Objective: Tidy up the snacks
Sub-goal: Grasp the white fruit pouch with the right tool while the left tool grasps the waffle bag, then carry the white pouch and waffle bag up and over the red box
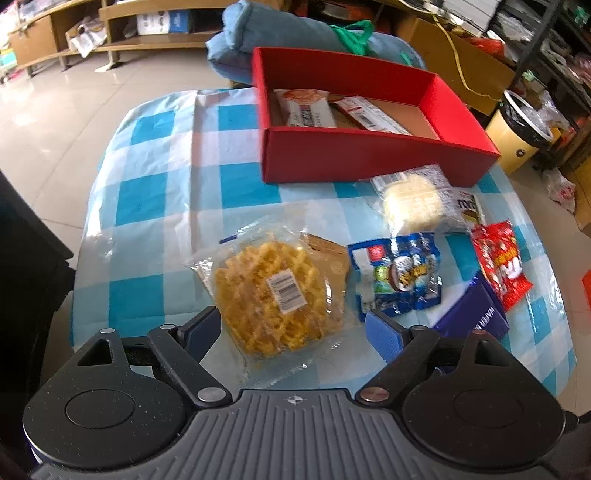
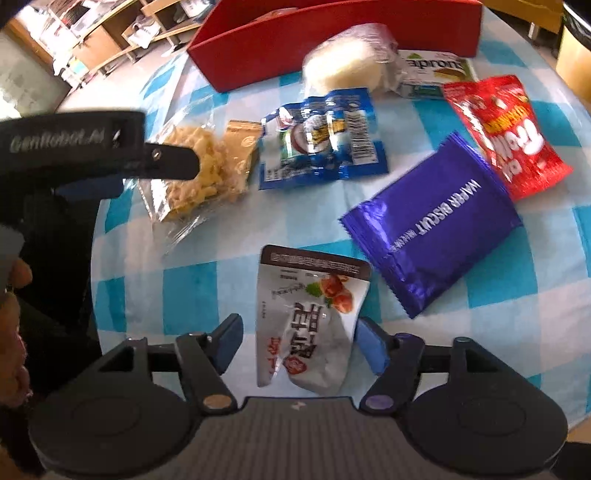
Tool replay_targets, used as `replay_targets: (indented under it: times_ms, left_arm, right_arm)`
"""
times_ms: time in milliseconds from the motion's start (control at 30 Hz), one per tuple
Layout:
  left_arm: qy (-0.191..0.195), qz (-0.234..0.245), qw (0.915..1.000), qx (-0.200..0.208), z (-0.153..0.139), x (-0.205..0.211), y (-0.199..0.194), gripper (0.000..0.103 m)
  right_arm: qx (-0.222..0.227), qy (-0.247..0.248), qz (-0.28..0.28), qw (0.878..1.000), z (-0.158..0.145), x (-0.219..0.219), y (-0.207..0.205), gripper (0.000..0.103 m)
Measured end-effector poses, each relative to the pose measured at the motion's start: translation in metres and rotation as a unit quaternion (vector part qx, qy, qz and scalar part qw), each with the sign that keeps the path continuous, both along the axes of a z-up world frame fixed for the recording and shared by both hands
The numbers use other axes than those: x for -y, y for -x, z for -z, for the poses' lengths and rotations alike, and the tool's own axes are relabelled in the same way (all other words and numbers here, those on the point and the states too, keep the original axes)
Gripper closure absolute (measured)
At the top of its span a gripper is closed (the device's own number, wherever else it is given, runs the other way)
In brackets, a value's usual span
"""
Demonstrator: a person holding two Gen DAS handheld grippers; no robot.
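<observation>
A red box (image 1: pixel 354 155) stands at the back of the checked table and holds two wrapped snacks (image 1: pixel 306 107). My left gripper (image 1: pixel 295 328) is open, its fingers on either side of a clear pack of yellow waffle snack (image 1: pixel 269 291). My right gripper (image 2: pixel 297 341) is open around a white and brown pouch (image 2: pixel 310 314) lying on the cloth. The left gripper also shows in the right wrist view (image 2: pixel 110 147) over the waffle pack (image 2: pixel 199 170). A blue packet (image 2: pixel 325 136), a purple wafer biscuit pack (image 2: pixel 432 225), a red packet (image 2: pixel 506 133) and a pale round bun (image 2: pixel 347 62) lie between.
The table has a blue and white checked cloth (image 1: pixel 166 192). A blue cushion (image 1: pixel 280 37) lies behind the box. A yellow bin (image 1: pixel 517 133) stands at the right on the floor. Wooden shelves (image 1: pixel 74 33) line the back left. A green and white box (image 2: pixel 436 70) lies by the bun.
</observation>
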State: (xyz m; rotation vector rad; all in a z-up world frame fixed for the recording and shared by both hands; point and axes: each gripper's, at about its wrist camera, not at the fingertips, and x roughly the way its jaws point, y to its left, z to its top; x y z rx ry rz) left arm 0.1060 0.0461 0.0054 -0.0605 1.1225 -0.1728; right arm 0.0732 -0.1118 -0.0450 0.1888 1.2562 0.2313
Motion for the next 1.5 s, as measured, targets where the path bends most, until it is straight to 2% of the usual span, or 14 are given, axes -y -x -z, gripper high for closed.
replay_targets:
  times_ms: [33,133,233,333,400,533,733,800,900,1100,1200,1500]
  left_arm:
    - [0.0,-0.008,1.0,-0.002,0.001,-0.003,-0.002,0.013]
    - [0.001,-0.034,0.9994,-0.011,0.005,-0.012,-0.009,0.012]
    - [0.012,-0.054,0.998,-0.03,0.012,-0.018,-0.015,0.012]
    - [0.011,-0.047,0.9983,-0.032,0.012,-0.016,-0.022,0.01]
    - [0.006,-0.051,0.9983,-0.029,0.012,-0.014,-0.023,0.005]
    - [-0.017,-0.066,0.997,-0.035,0.023,-0.004,-0.029,0.005]
    - [-0.027,-0.09,0.9943,-0.051,0.039,0.0,-0.037,0.006]
    - [-0.022,-0.099,0.9932,-0.058,0.043,-0.001,-0.038,0.012]
    - [-0.015,-0.105,0.9923,-0.064,0.044,-0.004,-0.034,0.015]
    - [-0.015,-0.093,0.9937,-0.061,0.038,-0.006,-0.024,0.021]
    - [-0.026,-0.08,0.9949,-0.054,0.035,-0.004,-0.018,0.022]
    - [-0.011,-0.053,0.9982,-0.026,0.017,0.004,-0.007,0.022]
  right_arm:
    - [0.008,0.01,-0.008,1.0,0.0,-0.003,0.0,0.039]
    - [0.026,0.056,-0.048,0.997,-0.001,-0.013,-0.001,0.049]
    - [0.03,0.073,-0.082,0.994,-0.001,-0.019,-0.006,0.05]
    - [0.037,0.08,-0.097,0.991,-0.003,-0.02,-0.012,0.051]
    - [0.046,0.079,-0.097,0.991,-0.007,-0.017,-0.015,0.051]
    - [0.055,0.071,-0.096,0.991,-0.012,-0.011,-0.022,0.051]
    - [0.07,0.05,-0.079,0.993,-0.023,-0.002,-0.031,0.051]
    - [0.071,0.047,-0.074,0.994,-0.025,0.002,-0.034,0.051]
    - [0.071,0.043,-0.067,0.994,-0.024,0.007,-0.034,0.051]
    - [0.078,0.046,-0.062,0.994,-0.028,0.011,-0.03,0.051]
    - [0.084,0.049,-0.059,0.993,-0.031,0.009,-0.03,0.051]
    - [0.103,0.047,-0.052,0.992,-0.043,0.012,-0.034,0.051]
